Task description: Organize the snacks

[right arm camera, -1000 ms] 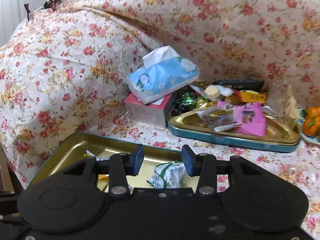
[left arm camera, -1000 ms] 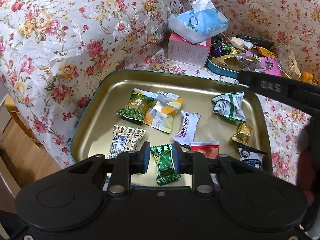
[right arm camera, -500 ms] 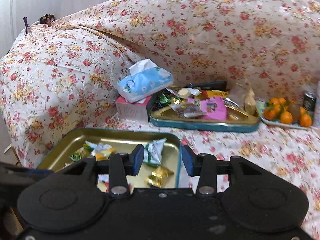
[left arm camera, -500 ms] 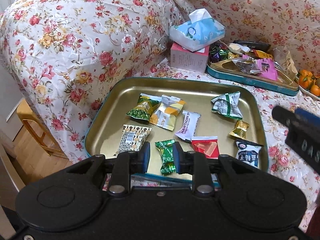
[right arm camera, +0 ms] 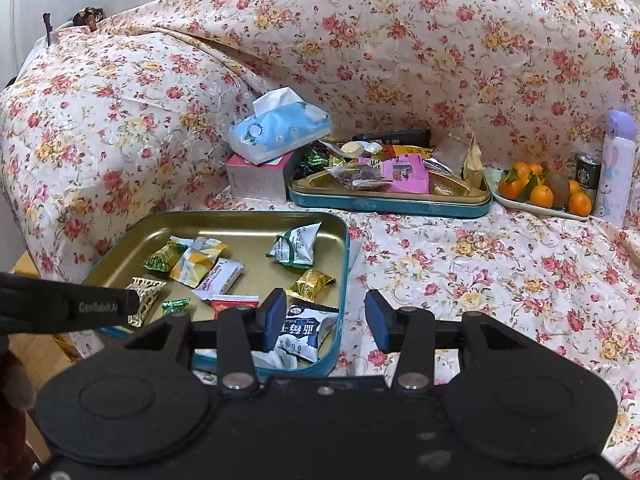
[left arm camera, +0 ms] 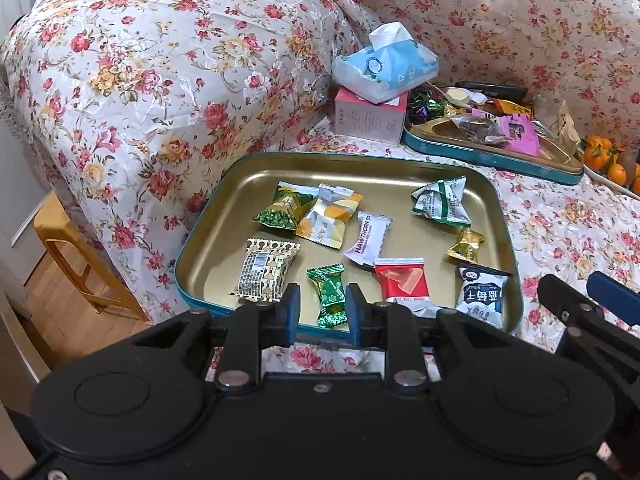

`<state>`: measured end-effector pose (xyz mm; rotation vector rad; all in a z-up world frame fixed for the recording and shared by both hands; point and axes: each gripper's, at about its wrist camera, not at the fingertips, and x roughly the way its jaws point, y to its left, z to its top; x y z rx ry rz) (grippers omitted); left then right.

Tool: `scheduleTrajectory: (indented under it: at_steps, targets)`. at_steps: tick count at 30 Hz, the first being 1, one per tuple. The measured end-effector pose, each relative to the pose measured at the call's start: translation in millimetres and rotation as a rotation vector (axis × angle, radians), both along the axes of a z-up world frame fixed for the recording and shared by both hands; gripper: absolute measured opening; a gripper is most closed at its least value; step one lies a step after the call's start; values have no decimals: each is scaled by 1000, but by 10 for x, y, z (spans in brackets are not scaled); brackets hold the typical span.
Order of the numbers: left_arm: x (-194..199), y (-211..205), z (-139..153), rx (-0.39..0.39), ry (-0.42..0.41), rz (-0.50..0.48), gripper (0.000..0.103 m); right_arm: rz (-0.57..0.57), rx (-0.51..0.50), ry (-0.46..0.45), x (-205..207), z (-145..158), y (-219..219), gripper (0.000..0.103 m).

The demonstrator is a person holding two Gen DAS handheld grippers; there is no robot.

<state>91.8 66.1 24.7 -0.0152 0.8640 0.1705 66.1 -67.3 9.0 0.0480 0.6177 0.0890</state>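
9 wrapped snacks lie in the gold tin tray (left arm camera: 208, 240) on the floral sofa; 1 white sachet (left arm camera: 369, 239) reads "HAWTHORN". My left tongs (left arm camera: 322, 312), marked "GenRobot.AI", hang spread above a green candy (left arm camera: 329, 294). My right tongs (right arm camera: 326, 320) are spread, pinching nothing, over the tray's near corner.

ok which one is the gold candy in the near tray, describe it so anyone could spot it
Start at the near gold tray on the floral sofa cover. Along its right side, the gold candy lies between the green-and-white packet and the navy-and-white packet. It is the only small shiny gold foil twist.
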Motion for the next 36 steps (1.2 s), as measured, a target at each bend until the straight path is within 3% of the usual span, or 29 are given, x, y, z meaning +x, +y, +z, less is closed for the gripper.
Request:
scheduleTrajectory:
  at_steps: [36]
  targets:
    - [-34, 15, -11, -10, 4, -6, 35, 18, 20, 26, -43, -23, -2, 46]
